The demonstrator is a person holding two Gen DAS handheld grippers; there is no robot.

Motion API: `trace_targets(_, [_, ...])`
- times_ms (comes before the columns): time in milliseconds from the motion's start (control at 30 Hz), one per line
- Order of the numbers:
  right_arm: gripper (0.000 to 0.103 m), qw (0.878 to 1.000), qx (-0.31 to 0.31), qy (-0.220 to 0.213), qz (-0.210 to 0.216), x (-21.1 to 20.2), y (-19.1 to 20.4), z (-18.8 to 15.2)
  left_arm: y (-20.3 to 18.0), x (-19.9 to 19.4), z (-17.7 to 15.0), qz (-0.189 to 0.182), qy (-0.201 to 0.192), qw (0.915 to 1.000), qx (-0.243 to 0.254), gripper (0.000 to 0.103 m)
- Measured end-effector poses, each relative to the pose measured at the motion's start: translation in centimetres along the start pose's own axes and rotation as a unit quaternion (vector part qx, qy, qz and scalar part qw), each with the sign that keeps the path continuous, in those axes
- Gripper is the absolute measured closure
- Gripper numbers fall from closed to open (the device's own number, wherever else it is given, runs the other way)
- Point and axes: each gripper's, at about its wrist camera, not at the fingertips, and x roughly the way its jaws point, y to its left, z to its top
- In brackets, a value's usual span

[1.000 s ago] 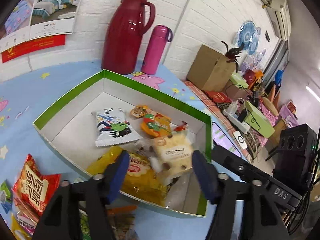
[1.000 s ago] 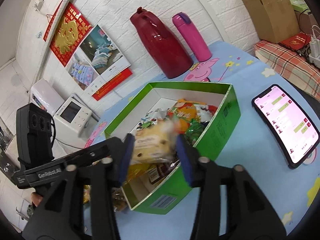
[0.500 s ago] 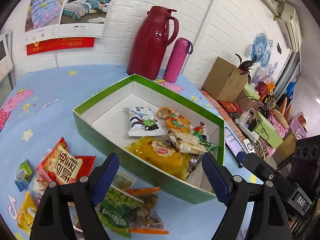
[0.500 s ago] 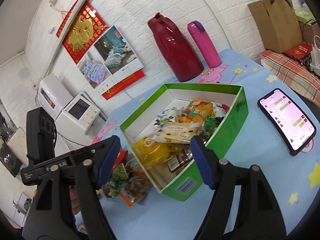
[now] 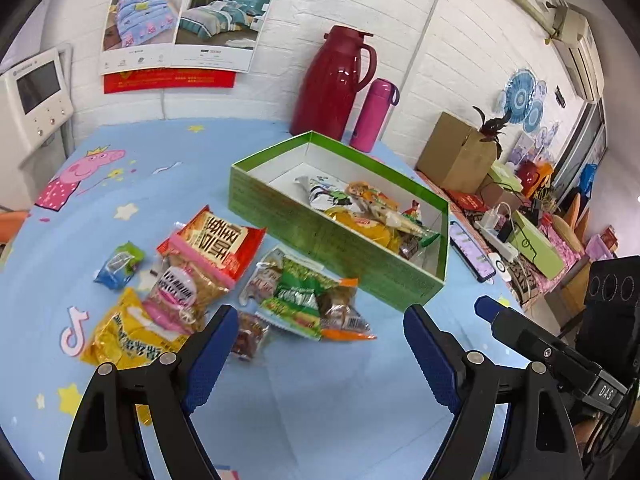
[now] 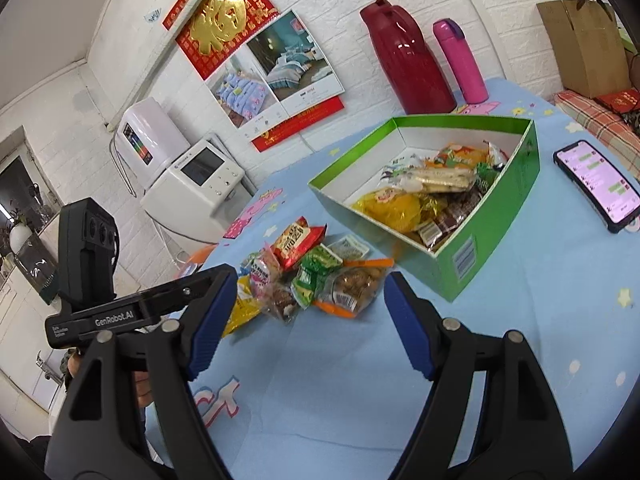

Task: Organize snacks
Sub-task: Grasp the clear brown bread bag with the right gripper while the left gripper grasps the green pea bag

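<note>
A green box point(image 5: 340, 240) point(image 6: 492, 236) holds several snack packs, among them a yellow bag point(image 5: 364, 226) point(image 6: 394, 206) and a pale cracker pack point(image 6: 438, 178). Loose snacks lie on the blue cloth left of the box: a red pack point(image 5: 218, 238) point(image 6: 296, 242), a green pack point(image 5: 298, 294) point(image 6: 316, 272), a yellow pack point(image 5: 128, 336) and a small blue pack point(image 5: 118, 264). My left gripper point(image 5: 320, 354) hangs open above the cloth, just short of the pile. My right gripper point(image 6: 308, 318) is open too, near the pile's front edge. Neither holds anything.
A red jug point(image 5: 336, 84) point(image 6: 408, 60) and a pink flask point(image 5: 374, 114) point(image 6: 460, 60) stand behind the box against the wall. A phone point(image 6: 596, 184) point(image 5: 470, 252) lies right of the box. A white appliance point(image 6: 192, 182) sits beyond the table's left side.
My right gripper let go of the pale cracker pack, which now lies in the box. Both grippers opened wide and pulled back from the box toward the loose pile.
</note>
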Motion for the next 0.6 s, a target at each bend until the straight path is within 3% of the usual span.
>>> trace_targets(133, [0.028, 0.999, 0.016, 0.038, -0.009, 2.0, -0.3, -1.5, 1.4, 0.0, -1.2, 0.012, 0.009, 0.9999, 0.004, 0.017])
trace_targets(333, [0.039, 0.995, 0.004, 0.084, -0.048, 6.1, -0.3, -2.5, 2.5, -0.1, -1.7, 0.022, 0.008, 0.9996, 0.017, 0.020])
trace_targets(567, [0.042, 0.989, -0.044, 0.104, -0.097, 10.8, 0.2, -1.4, 3.2, 0.7, -1.4, 0.020, 0.015, 0.9994, 0.025, 0.021])
trace_targets(600, [0.050, 0.988, -0.043, 0.107, -0.098, 11.2, 0.0, -1.4, 3.2, 0.9, -1.3, 0.021, 0.016, 0.9993, 0.026, 0.021])
